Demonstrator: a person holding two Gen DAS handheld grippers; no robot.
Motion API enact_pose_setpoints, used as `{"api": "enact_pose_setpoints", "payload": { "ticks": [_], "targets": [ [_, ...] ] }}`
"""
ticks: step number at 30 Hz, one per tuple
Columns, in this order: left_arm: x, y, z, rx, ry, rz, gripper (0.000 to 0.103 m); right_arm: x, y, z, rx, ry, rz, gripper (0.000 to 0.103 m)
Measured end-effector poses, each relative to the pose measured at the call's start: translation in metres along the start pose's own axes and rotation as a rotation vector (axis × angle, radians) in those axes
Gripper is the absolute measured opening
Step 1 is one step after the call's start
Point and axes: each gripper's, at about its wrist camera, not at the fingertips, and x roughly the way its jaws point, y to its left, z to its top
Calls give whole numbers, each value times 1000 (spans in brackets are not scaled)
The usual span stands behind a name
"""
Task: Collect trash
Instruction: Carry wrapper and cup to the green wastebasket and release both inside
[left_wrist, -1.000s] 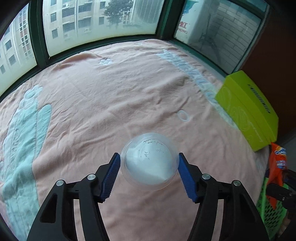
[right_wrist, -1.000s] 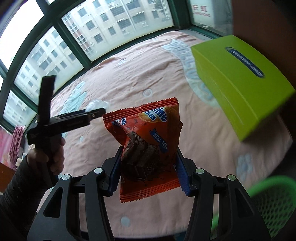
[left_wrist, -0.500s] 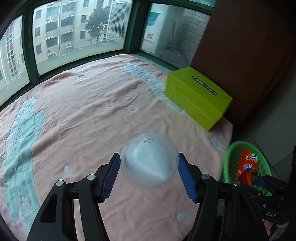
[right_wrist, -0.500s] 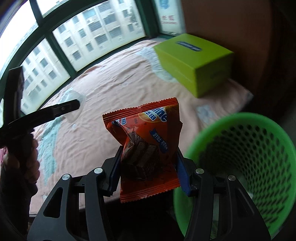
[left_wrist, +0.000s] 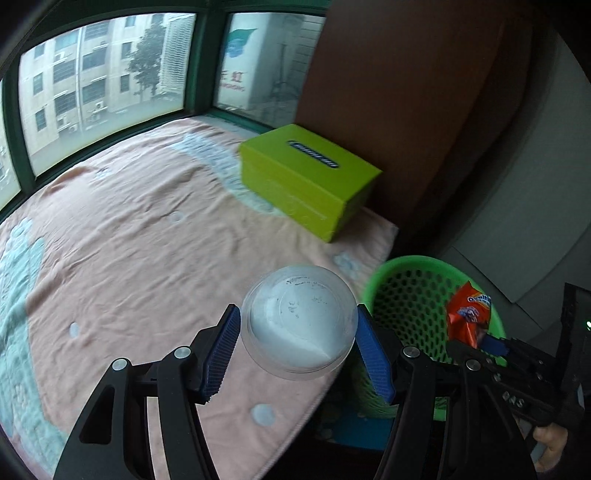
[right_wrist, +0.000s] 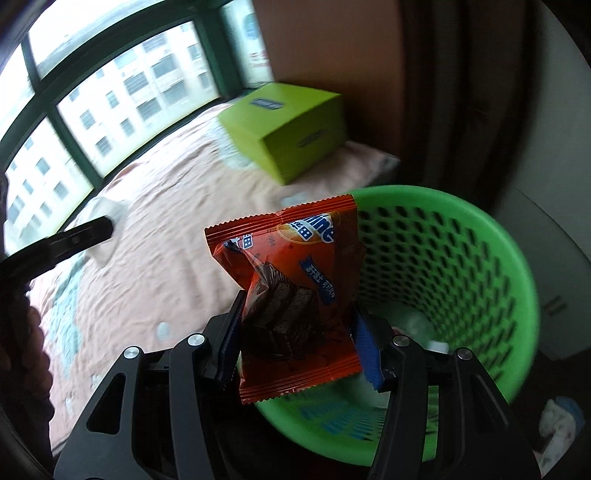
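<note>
My left gripper (left_wrist: 298, 350) is shut on a clear plastic cup (left_wrist: 298, 321), holding it above the bed's right edge, just left of the green mesh basket (left_wrist: 402, 284). My right gripper (right_wrist: 295, 343) is shut on an orange snack wrapper (right_wrist: 291, 288) and holds it over the near left rim of the green basket (right_wrist: 480, 280). The wrapper (left_wrist: 467, 314) and the right gripper also show in the left wrist view, above the basket. The left gripper's finger (right_wrist: 74, 240) shows at the left of the right wrist view.
A lime green box (left_wrist: 306, 181) sits on the pink blanket (left_wrist: 147, 240) near the brown wall panel (left_wrist: 388, 92). It also shows in the right wrist view (right_wrist: 284, 125). Windows run along the bed's far side. Some pale trash lies at the basket's bottom (right_wrist: 421, 325).
Both grippers have swung right from over the bed toward the basket. The wrapper now hangs over the basket's rim and the cup is near the bed's edge.
</note>
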Motion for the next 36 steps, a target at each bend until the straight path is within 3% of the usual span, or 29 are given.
{"api": "enact_pose_setpoints", "payload": {
  "ticks": [8,13,36],
  "targets": [
    [3,-32,-2,45,6,-32,61,-10,-41,-1,87,-28,-75,55],
    [6,-49,-2,76,10,-52,61,-14,-59,-3,127,-46,-104,72],
    [47,-125,-17,181,120,-131,61,-54,-86,-25,202,-133,-106,78]
  ]
}}
